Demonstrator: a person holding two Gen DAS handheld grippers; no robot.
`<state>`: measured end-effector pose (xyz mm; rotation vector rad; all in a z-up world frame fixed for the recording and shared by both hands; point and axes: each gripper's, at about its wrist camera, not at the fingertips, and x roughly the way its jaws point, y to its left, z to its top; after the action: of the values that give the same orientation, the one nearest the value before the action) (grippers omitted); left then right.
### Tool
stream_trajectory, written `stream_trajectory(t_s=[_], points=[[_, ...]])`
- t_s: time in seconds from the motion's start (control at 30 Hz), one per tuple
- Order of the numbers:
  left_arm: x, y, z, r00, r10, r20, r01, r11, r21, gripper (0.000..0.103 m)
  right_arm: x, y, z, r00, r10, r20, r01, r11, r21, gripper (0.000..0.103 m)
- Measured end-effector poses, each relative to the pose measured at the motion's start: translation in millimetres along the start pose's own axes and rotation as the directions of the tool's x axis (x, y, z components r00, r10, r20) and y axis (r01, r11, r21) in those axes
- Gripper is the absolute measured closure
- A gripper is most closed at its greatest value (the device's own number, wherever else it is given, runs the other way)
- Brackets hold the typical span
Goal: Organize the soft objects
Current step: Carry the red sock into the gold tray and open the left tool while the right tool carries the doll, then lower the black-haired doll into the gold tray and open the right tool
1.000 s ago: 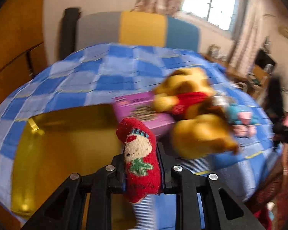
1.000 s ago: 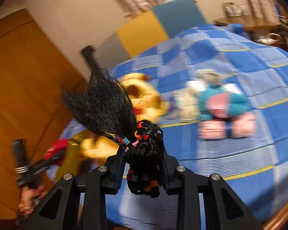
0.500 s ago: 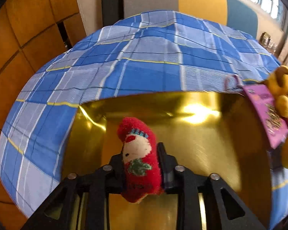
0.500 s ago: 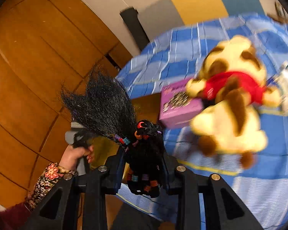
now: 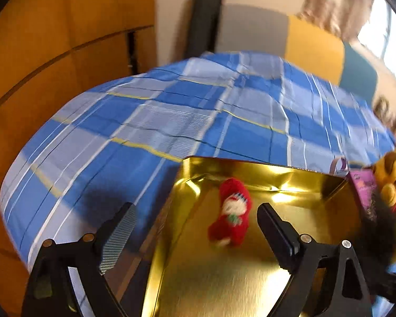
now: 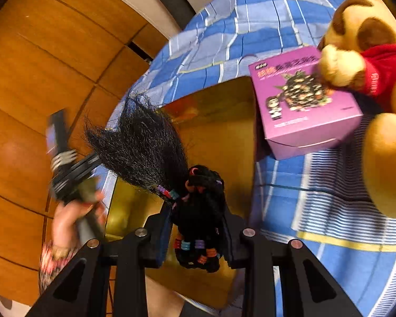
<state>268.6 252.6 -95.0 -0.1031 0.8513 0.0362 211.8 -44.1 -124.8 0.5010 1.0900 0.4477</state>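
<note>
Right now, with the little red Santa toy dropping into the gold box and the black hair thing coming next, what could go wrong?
1. The left gripper has just been opening, its jaws wide with nothing pressed between them; the red Santa toy is loose over the gold box and could bounce.
2. The right gripper is shut on the black hair bundle; its long loose strands might catch on a box edge.
3. The purple carton sits close against the box's side, and the plush bear leans on it; a bump might shift either.

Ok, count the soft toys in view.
3: red stocking toy in the gold tray, black-haired doll clamped in the right hand-held gripper, plush dog by the purple box. Others may be hidden.
</note>
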Motion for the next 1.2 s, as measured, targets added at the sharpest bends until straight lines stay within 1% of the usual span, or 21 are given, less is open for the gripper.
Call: stream_trajectory(t_s=[0.07,0.1,0.17,0.23,0.3,0.4,0.5,0.6,0.63,0.7,0.8,0.9,0.97,1.03,1.1,1.2], points=[[-19,12,-16,0.999,-0.026,0.022,0.028,0.997,-0.078,0.01,11,5,5,1.0,-0.014,-0.004,0.014,1.0,-0.004,0.072],[-30,17,-28,0.999,-0.023,0.032,0.027,0.993,-0.111,0.01,18,7,9,1.0,-0.025,-0.009,0.025,1.0,-0.006,0.072],[-45,20,-44,0.999,-0.021,0.047,0.027,0.99,-0.14,0.009,32,12,14,0.999,-0.04,-0.02,0.04,0.999,-0.003,0.072],[-56,20,-61,0.998,-0.038,0.055,0.047,0.985,-0.164,0.008,45,17,20,0.998,-0.054,-0.032,0.054,0.999,0.006,0.072],[-65,18,-74,0.997,-0.057,0.061,0.067,0.982,-0.174,0.008,57,23,30,0.996,-0.085,-0.032,0.085,0.996,0.0,0.072],[-74,16,-87,0.996,-0.06,0.062,0.07,0.98,-0.184,0.008,72,30,40,0.99,-0.139,-0.024,0.139,0.99,-0.007,0.072],[-77,15,-96,0.996,-0.062,0.066,0.074,0.978,-0.194,0.008,83,31,43,0.982,-0.185,-0.028,0.185,0.983,0.005,0.071],[-77,15,-102,0.996,-0.069,0.06,0.08,0.974,-0.213,0.008,92,30,47,0.973,-0.231,-0.011,0.232,0.973,0.014,0.069],[-77,15,-104,0.996,-0.068,0.056,0.078,0.973,-0.219,0.008,93,29,48,0.97,-0.241,0.0,0.241,0.97,0.022,0.069],[-78,13,-107,0.996,-0.074,0.053,0.084,0.971,-0.226,0.008,93,29,49,0.975,-0.221,0.009,0.22,0.975,0.024,0.066],[-79,10,-110,0.995,-0.083,0.053,0.093,0.966,-0.241,0.008,83,33,45,0.98,-0.198,0.023,0.198,0.98,-0.011,0.063],[-82,2,-113,0.992,-0.111,0.059,0.122,0.964,-0.236,0.008,60,42,35,0.991,-0.125,0.041,0.129,0.988,-0.082,0.063],[-85,-8,-115,0.989,-0.134,0.062,0.144,0.966,-0.214,0.008,43,48,25,0.993,-0.096,0.062,0.104,0.985,-0.136,0.063],[-89,-21,-118,0.984,-0.164,0.069,0.174,0.966,-0.191,0.008,22,56,14,0.992,-0.089,0.093,0.107,0.973,-0.205,0.063],[-94,-31,-121,0.977,-0.196,0.082,0.207,0.964,-0.169,0.008,1,60,3,0.987,-0.095,0.128,0.126,0.959,-0.255,0.063],[-101,-54,-128,0.965,-0.247,0.09,0.256,0.96,-0.116,0.008,-44,61,-15,0.968,-0.116,0.222,0.186,0.926,-0.327,0.063]])
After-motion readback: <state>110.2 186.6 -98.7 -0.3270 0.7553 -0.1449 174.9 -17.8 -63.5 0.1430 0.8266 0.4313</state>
